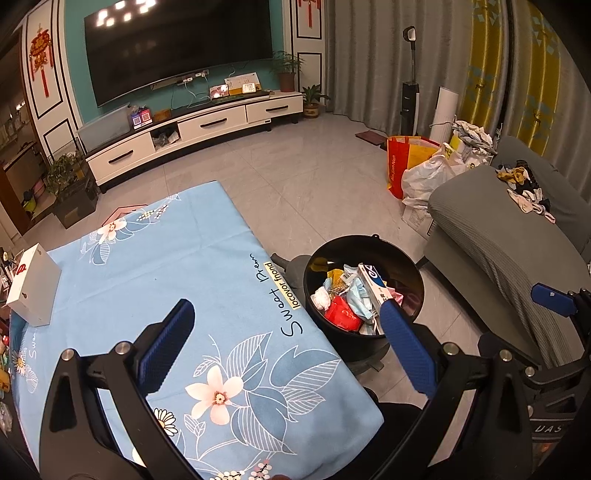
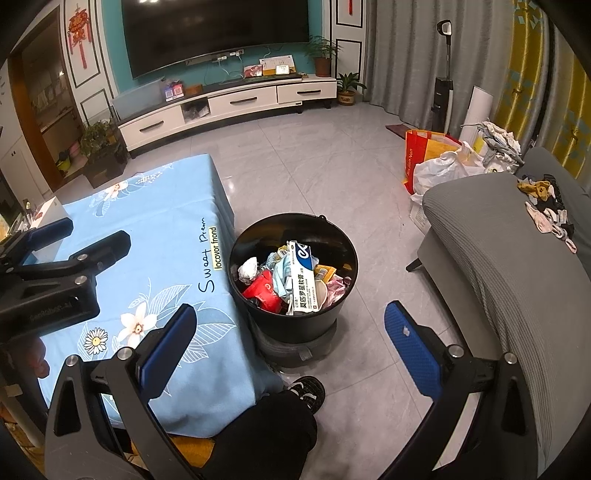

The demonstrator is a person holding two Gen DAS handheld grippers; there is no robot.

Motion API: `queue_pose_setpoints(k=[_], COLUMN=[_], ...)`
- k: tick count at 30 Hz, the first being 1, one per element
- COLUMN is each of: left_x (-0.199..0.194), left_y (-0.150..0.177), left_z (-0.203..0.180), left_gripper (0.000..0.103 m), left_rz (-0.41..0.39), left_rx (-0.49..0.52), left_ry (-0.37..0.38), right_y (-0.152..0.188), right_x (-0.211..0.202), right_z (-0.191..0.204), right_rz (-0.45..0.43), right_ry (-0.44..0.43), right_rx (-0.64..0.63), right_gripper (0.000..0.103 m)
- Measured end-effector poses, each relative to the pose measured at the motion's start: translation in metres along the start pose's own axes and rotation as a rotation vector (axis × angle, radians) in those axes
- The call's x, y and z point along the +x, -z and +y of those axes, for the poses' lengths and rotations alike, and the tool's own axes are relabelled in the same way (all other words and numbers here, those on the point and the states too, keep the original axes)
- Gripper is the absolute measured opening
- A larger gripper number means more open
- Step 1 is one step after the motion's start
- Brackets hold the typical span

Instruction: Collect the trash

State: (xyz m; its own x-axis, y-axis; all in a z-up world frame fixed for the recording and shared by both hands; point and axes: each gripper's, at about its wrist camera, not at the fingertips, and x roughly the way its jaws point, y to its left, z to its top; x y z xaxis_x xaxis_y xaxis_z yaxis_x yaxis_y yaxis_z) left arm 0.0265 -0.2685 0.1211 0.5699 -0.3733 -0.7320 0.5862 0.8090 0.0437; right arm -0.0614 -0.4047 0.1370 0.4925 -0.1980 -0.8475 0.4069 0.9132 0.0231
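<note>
Left gripper: jaws spread, empty, above table cloth.
Right gripper: jaws spread, empty.
Bin: holds trash, apparently wrappers and a carton.

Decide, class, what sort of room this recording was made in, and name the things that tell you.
Most likely a home living room: a large wall-mounted television above a long white media cabinet, a grey sofa, and potted plants by the curtains.
</note>
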Motion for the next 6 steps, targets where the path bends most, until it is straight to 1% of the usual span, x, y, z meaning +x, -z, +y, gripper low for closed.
queue_pose_setpoints(k=[6], left_x=[0.003], left_y=[0.0004], left_z=[0.0016], left_gripper=[0.1], left_rz=[0.003], left_rx=[-0.005], left_ry=[-0.008], right_y=[-0.0006], right_x=[0.0017], right_z=[0.0016], right_rz=[0.002], right_ry=[0.001], right_rx=[-0.001], right_gripper=[0.1])
